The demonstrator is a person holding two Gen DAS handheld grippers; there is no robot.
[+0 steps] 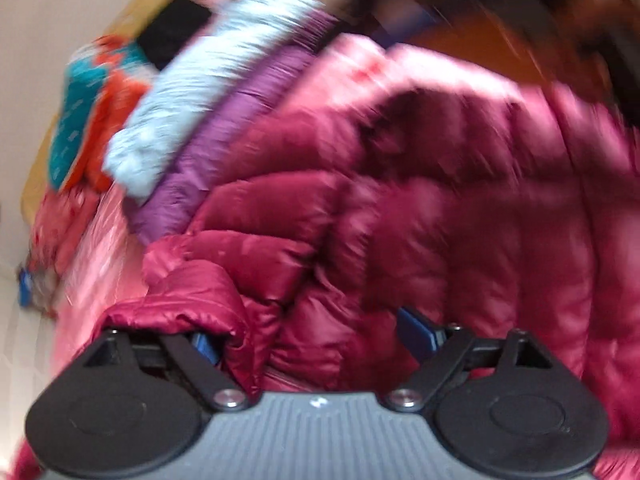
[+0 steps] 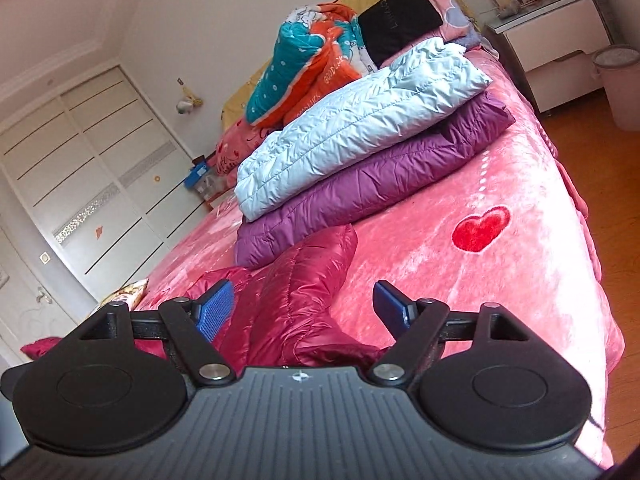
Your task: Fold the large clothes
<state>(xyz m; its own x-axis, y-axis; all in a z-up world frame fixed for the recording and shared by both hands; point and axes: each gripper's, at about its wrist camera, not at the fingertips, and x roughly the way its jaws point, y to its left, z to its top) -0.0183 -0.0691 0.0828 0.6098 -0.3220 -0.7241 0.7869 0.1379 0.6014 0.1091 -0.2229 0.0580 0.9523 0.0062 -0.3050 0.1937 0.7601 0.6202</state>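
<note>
A dark red puffer jacket (image 1: 420,216) fills the blurred left wrist view, bunched up close to the camera. My left gripper (image 1: 312,340) has its blue pads wide apart, with jacket folds lying between and over them. In the right wrist view a sleeve of the same red jacket (image 2: 308,292) lies on the pink bed cover (image 2: 460,280). My right gripper (image 2: 304,312) is open, its pads either side of the sleeve, just above it.
A folded light blue jacket (image 2: 352,132) lies on a folded purple jacket (image 2: 380,184) further up the bed. Behind them are a teal and orange blanket (image 2: 304,68) and pillows. A white nightstand (image 2: 560,36), a bin (image 2: 618,84) and the wooden floor are on the right, white wardrobe doors (image 2: 80,184) on the left.
</note>
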